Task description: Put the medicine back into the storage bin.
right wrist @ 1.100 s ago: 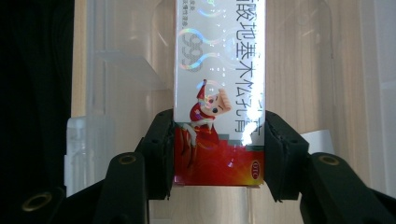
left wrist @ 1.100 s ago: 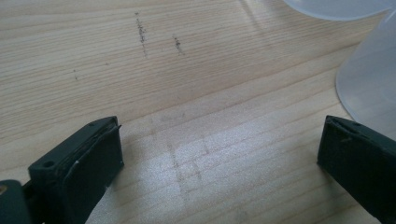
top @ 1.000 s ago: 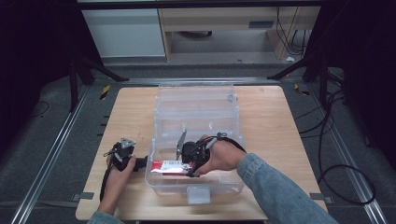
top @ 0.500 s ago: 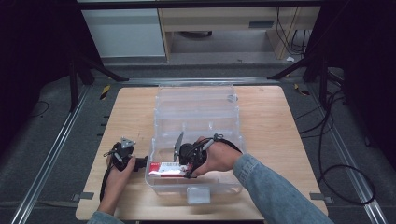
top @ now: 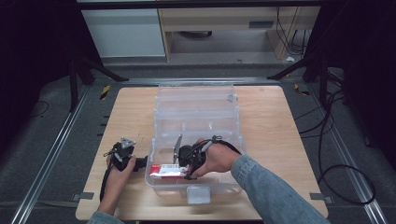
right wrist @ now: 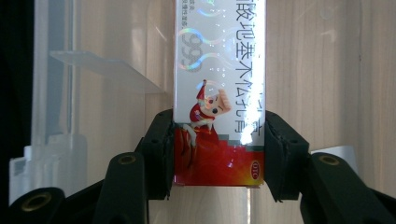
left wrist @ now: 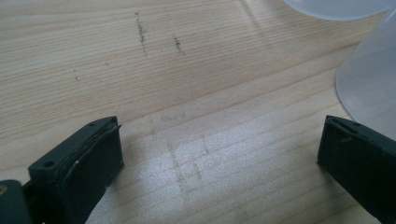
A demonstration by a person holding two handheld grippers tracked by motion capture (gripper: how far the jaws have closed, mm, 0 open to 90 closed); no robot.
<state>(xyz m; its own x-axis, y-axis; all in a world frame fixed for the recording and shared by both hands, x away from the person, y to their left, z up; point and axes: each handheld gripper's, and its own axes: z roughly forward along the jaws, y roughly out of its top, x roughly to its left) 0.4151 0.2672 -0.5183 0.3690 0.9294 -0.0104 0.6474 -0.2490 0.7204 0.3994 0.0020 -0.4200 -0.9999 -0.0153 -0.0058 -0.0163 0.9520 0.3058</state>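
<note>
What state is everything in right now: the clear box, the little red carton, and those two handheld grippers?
Clear plastic box: lid open, folded back on the wooden table.
Red and white carton: clamped by its sides, inside the box near its left end.
Right gripper: shut on the carton.
Left gripper: open, nothing between the jaws, resting by the box's left wall.

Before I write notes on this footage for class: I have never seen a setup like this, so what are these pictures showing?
A person sits at a wooden table with a hand-held two-jaw tool in each hand. The high view comes from a fixed camera above; the other two views come from cameras riding on each tool, looking along its black jaws. On the table stands a clear plastic box with its lid open. The right tool grips a red and white carton by its sides, inside the box. The left tool is open with nothing between its jaws, low over the bare wood just left of the box.
</note>
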